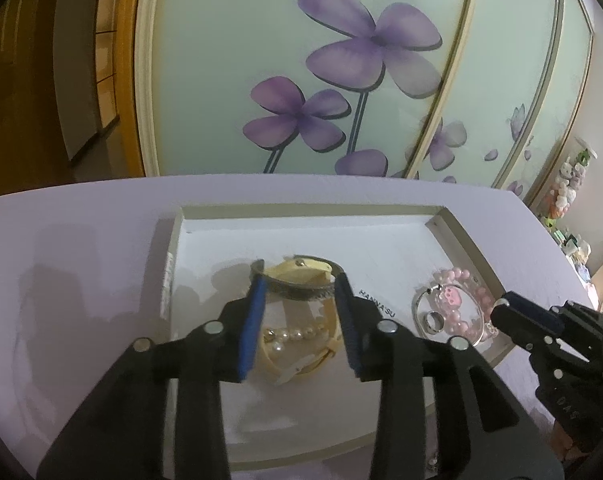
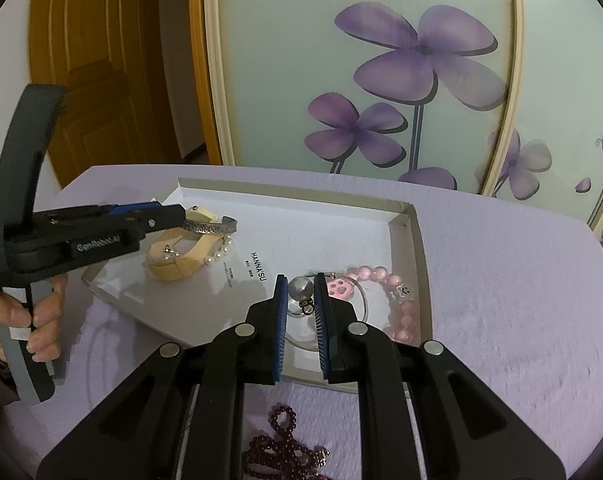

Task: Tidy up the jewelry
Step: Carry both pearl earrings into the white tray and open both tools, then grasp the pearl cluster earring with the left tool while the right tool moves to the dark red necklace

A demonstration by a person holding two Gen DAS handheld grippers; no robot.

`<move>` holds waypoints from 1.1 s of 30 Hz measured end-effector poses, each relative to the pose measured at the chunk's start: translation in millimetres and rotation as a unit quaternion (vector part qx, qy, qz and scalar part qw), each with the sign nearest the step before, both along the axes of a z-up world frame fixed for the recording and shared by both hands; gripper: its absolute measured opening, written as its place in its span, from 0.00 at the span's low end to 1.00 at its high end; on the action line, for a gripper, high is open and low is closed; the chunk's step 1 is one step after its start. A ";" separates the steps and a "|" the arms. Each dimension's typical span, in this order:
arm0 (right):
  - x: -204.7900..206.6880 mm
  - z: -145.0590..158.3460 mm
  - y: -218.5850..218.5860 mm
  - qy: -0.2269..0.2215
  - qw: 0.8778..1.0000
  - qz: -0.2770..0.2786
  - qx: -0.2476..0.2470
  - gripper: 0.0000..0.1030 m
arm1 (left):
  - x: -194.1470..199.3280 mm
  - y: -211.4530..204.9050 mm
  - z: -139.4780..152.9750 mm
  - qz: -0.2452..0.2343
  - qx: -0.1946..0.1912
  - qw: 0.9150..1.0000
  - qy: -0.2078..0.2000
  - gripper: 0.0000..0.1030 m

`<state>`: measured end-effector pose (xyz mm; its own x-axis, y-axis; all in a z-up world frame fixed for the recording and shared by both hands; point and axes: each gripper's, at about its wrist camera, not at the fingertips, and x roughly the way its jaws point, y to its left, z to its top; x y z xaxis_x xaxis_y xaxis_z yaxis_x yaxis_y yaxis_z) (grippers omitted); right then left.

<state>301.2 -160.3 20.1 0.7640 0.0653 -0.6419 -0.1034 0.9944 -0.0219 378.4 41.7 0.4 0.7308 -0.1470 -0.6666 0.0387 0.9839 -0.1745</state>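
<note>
My left claw [image 1: 299, 280] pinches the silver bangle [image 1: 297, 289] mid-frame over the white tray [image 1: 381, 240]; it could twist free. My right claw [image 2: 300, 280], narrowly open, straddles the round silver bead [image 2: 300, 287], which may roll.

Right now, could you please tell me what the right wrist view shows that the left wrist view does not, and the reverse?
Only the right wrist view shows the dark red beads on the cloth in front of the tray, the person's hand and the wooden door.
Only the left wrist view shows plush toys at far right.
Both show the tray, silver bangle, pearls, pink bracelet and both tools: left, right.
</note>
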 end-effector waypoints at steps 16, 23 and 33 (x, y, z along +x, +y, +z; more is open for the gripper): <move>22.3 -17.2 13.7 0.033 0.999 0.024 -0.006 0.13 | 0.3 16.4 8.6 0.021 0.000 1.000 -0.012 0.45; 20.8 -15.9 12.4 0.032 0.999 0.022 -0.007 0.27 | -0.2 15.3 5.0 0.021 0.003 1.000 -0.007 0.46; -11.3 1.3 -1.2 0.009 1.000 0.014 -0.001 0.35 | -16.7 5.6 8.3 0.006 0.007 1.000 -0.013 0.46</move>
